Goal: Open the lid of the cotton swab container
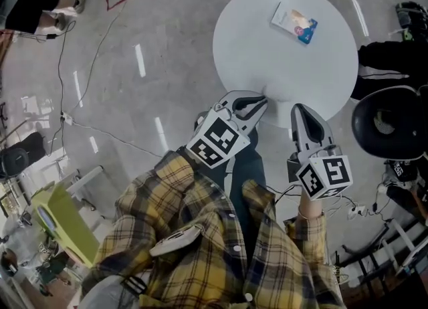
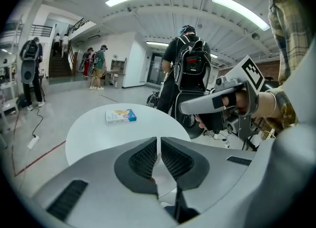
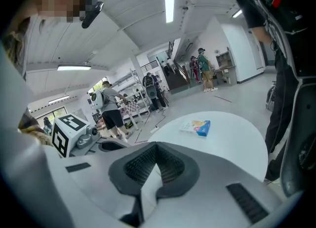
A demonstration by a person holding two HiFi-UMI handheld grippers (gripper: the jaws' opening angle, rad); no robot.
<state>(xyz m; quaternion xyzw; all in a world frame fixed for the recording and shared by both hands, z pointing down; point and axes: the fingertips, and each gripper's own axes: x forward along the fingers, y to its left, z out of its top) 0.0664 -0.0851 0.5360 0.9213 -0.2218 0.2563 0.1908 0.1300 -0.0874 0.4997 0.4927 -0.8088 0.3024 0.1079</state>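
Closed, empty jaws on left gripper [image 2: 159, 145], right gripper [image 3: 156, 149].

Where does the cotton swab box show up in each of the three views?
Head view: the cotton swab box is at upper right, on the table's far half.
Left gripper view: the cotton swab box is left of centre, flat on the tabletop.
Right gripper view: the cotton swab box is right of centre.
Shared landmark: the round white table under it.

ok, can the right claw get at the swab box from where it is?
Probably yes: the table between the right claw and the swab box is bare, though the claw is shut and empty.
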